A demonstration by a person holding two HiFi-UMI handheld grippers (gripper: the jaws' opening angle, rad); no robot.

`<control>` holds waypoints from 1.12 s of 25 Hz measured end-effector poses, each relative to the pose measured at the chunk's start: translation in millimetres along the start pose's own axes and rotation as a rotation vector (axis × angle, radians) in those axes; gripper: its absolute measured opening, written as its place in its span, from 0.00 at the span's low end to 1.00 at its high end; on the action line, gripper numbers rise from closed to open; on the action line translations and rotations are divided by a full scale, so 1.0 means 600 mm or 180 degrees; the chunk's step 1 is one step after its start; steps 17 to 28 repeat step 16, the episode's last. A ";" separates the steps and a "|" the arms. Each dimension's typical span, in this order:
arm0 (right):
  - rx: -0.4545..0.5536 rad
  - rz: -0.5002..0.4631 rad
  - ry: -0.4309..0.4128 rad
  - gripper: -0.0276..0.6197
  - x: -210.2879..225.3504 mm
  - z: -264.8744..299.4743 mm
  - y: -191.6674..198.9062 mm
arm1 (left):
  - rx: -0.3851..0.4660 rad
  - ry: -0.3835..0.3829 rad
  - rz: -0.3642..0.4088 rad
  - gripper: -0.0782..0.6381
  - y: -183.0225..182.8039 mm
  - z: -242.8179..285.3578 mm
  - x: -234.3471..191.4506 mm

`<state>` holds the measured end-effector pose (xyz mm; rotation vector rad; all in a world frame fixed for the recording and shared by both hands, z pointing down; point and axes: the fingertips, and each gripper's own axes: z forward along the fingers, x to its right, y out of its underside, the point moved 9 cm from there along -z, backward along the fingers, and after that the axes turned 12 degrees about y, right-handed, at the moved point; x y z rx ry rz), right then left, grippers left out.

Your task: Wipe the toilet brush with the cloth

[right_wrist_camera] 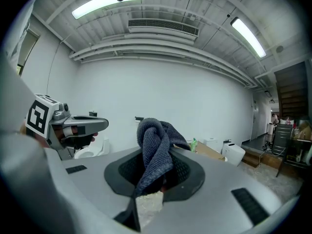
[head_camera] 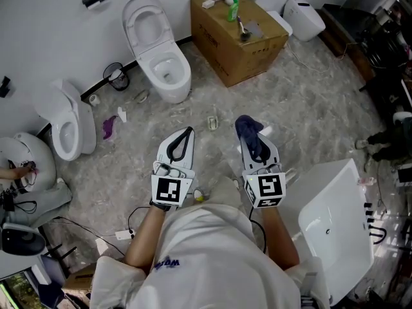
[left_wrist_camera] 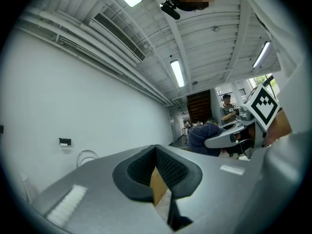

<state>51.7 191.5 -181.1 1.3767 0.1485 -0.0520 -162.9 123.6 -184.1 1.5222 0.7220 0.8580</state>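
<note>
R gripper (right_wrist_camera: 157, 174) is squeezing the cloth (head_camera: 248, 132), L gripper (head_camera: 187, 132) is sitting shut w/ nothing in it, and the brush (head_camera: 243, 29), I think, is lying far off on the box (head_camera: 222, 50), so L is needing to grab it next.

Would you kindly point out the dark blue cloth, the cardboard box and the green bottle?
dark blue cloth (right_wrist_camera: 155, 147): right gripper view, its folded middle.
cardboard box (head_camera: 207, 40): head view, its side wall.
green bottle (head_camera: 232, 10): head view, its body.

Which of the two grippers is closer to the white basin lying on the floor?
Right. The right gripper, clamping a cloth, is just left of the basin; the left gripper is farther left, beyond it.
</note>
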 end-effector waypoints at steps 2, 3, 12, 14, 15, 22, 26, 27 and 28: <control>0.0002 -0.0039 -0.0001 0.17 -0.005 -0.003 -0.002 | 0.0037 -0.0021 -0.0043 0.11 -0.006 -0.008 0.001; 0.0003 -0.0068 0.0001 0.17 -0.007 -0.004 -0.004 | 0.0044 -0.0025 -0.0049 0.11 -0.009 -0.010 0.002; 0.0094 -0.0311 -0.0015 0.18 -0.021 -0.010 -0.017 | 0.0037 -0.0007 -0.0066 0.11 -0.008 -0.023 0.010; 0.0088 -0.0308 -0.0023 0.18 -0.021 -0.012 -0.013 | 0.0029 -0.0007 -0.0060 0.11 -0.005 -0.024 0.013; 0.0086 -0.0306 -0.0027 0.18 -0.021 -0.013 -0.011 | 0.0029 -0.0007 -0.0058 0.11 -0.005 -0.025 0.014; 0.0084 -0.0304 -0.0030 0.18 -0.021 -0.013 -0.010 | 0.0029 -0.0006 -0.0057 0.11 -0.004 -0.025 0.015; 0.0084 -0.0304 -0.0030 0.18 -0.021 -0.013 -0.010 | 0.0029 -0.0006 -0.0057 0.11 -0.004 -0.025 0.015; 0.0084 -0.0304 -0.0030 0.18 -0.021 -0.013 -0.010 | 0.0029 -0.0006 -0.0057 0.11 -0.004 -0.025 0.015; 0.0084 -0.0304 -0.0030 0.18 -0.021 -0.013 -0.010 | 0.0029 -0.0006 -0.0057 0.11 -0.004 -0.025 0.015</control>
